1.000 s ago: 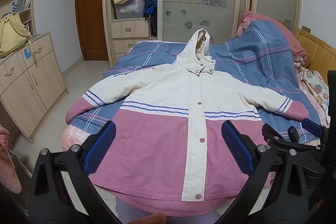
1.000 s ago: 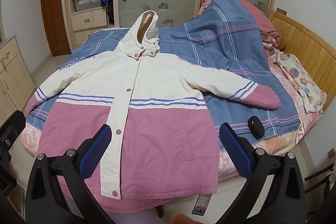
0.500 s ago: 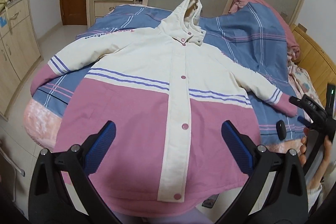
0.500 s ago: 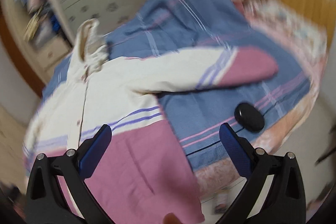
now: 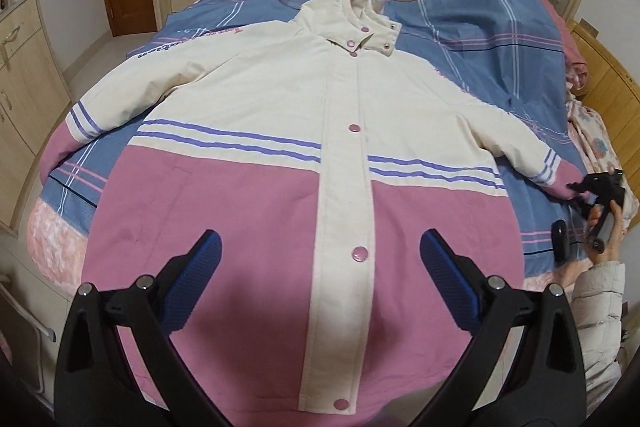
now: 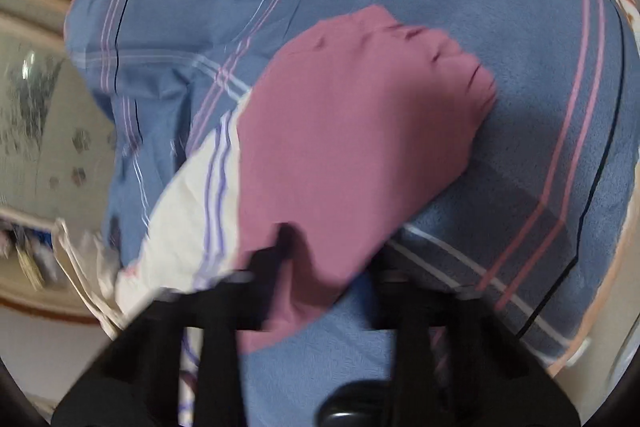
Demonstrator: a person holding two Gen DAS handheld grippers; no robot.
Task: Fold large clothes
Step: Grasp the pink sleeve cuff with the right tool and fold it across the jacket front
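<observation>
A pink-and-cream hooded jacket (image 5: pixel 320 155) is seen spread flat and unfolded on the bed (image 5: pixel 480 39), no fold yet made, as the right gripper's (image 6: pixel 316 263) fingers are closing on its cuff (image 6: pixel 352 131) and the left gripper's (image 5: pixel 320 263) fingers are held spread above its hem.

The left wrist view looks steeply down from the foot of the bed along its wide-set blue-padded fingers (image 5: pixel 448 283), near enough to take in the whole cream-and-pink hooded snap-front jacket (image 5: pixel 256 99) spread on the blue plaid quilt (image 5: pixel 480 39). The right wrist view is rolled, blurred and very close, almost filled by the jacket's pink cuffed sleeve end (image 6: pixel 352 131). Both views share that cuff (image 5: pixel 564 183) and the quilt around it.
</observation>
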